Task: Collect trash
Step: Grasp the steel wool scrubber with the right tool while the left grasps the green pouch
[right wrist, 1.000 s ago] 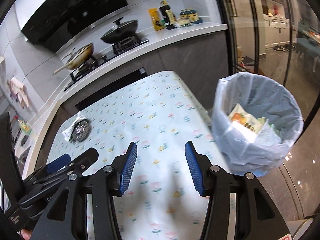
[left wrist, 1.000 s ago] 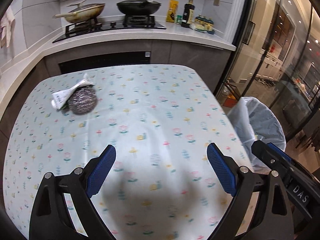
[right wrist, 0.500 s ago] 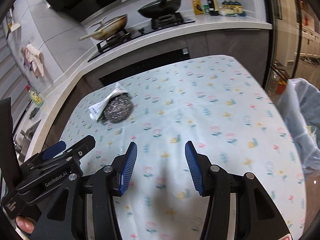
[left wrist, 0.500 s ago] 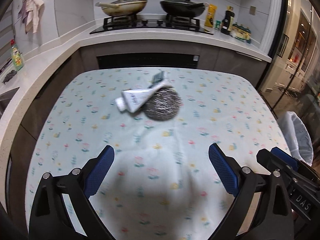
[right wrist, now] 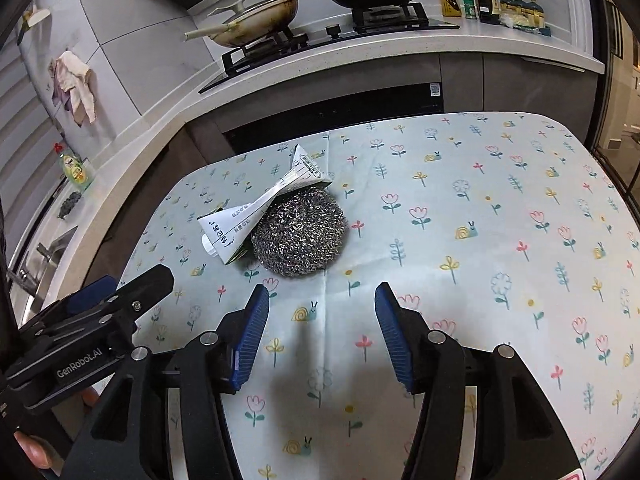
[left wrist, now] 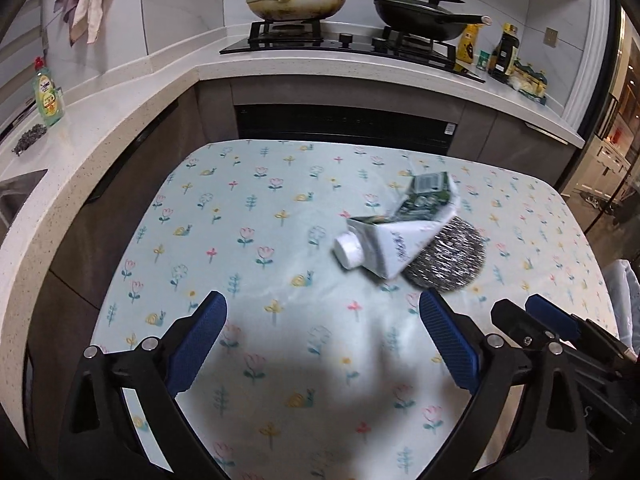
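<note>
A squashed white and green carton (left wrist: 400, 236) with a white cap lies on the flowered tablecloth, leaning on a steel wool scourer (left wrist: 448, 260). In the right wrist view the carton (right wrist: 256, 208) and the scourer (right wrist: 300, 232) lie just ahead of my right gripper (right wrist: 320, 320), which is open and empty. My left gripper (left wrist: 320, 328) is open and empty, with the carton ahead and to its right. The right gripper's fingers (left wrist: 552, 320) show at the left wrist view's right edge.
The table (right wrist: 500, 220) stands against a kitchen counter with a hob, a pan (left wrist: 296, 0) and a wok (left wrist: 424, 16). Bottles (left wrist: 504, 52) stand at the counter's right end. A dish soap bottle (left wrist: 48, 96) stands by the sink. The white bin liner's edge (left wrist: 628, 288) shows at right.
Both grippers have swung left from the bin toward the carton and scourer and moved closer to them. The bin has left the right wrist view. Both stay open and empty.
</note>
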`<action>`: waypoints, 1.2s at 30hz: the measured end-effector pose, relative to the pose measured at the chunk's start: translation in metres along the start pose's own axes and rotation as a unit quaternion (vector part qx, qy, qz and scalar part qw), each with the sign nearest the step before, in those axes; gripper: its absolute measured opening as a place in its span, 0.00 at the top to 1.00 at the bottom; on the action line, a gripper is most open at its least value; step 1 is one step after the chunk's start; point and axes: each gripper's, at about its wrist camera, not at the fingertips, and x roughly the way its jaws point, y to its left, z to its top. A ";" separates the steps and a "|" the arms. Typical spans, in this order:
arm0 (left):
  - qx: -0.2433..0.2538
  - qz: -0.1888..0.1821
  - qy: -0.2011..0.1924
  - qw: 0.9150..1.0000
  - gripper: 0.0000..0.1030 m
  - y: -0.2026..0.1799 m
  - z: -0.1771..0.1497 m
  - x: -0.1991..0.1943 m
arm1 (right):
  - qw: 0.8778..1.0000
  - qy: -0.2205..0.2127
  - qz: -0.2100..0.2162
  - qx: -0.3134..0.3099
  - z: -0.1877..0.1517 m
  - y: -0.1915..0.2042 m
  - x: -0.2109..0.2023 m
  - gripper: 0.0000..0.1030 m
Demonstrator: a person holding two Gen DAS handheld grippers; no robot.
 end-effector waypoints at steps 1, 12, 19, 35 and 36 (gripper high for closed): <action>-0.004 0.001 0.001 1.000 0.10 0.005 0.002 0.003 | 1.000 0.000 0.001 -0.004 0.002 0.003 0.005 0.45; -0.036 -0.035 -0.002 0.999 0.10 0.024 0.031 0.020 | 0.999 -0.002 -0.012 -0.039 0.017 0.021 0.055 0.32; 0.010 -0.045 -0.004 0.999 0.10 -0.006 0.050 0.036 | 0.999 -0.005 -0.001 -0.034 0.015 0.013 0.057 0.44; 0.060 -0.073 0.012 0.995 0.10 -0.042 0.027 0.054 | 0.997 -0.029 -0.024 0.065 -0.013 -0.070 -0.006 0.46; 0.061 -0.076 0.011 0.995 0.10 -0.041 0.025 0.055 | 0.997 -0.030 -0.024 0.067 -0.014 -0.072 -0.009 0.46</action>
